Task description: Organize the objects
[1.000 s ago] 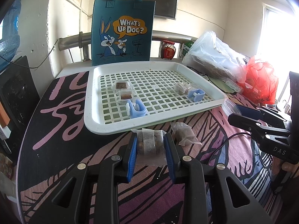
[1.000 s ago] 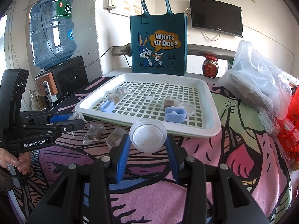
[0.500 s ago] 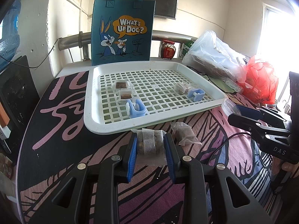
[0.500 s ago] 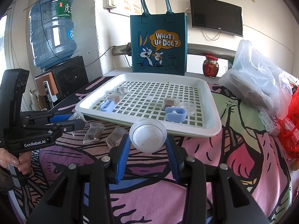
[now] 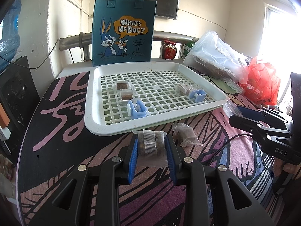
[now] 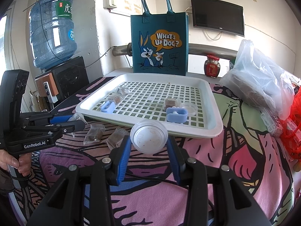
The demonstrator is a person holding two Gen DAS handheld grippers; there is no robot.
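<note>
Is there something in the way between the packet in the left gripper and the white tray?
Nothing visible blocks it. The left gripper holds the packet just before the tray and its near rim. A loose packet lies on the cloth to the right, off the path.

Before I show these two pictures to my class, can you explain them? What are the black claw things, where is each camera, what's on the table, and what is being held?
No robot here: a person holds a hand-held gripper in each hand, with a camera on each looking along its two fingers. The left camera shows the left gripper shut on a clear packet. The right camera shows the right gripper shut on a small clear cup. On the table sits a white tray holding two blue clips, more packets and a clear lid. Loose packets lie in front of it. Behind stand a cartoon bag and a jar.
</note>
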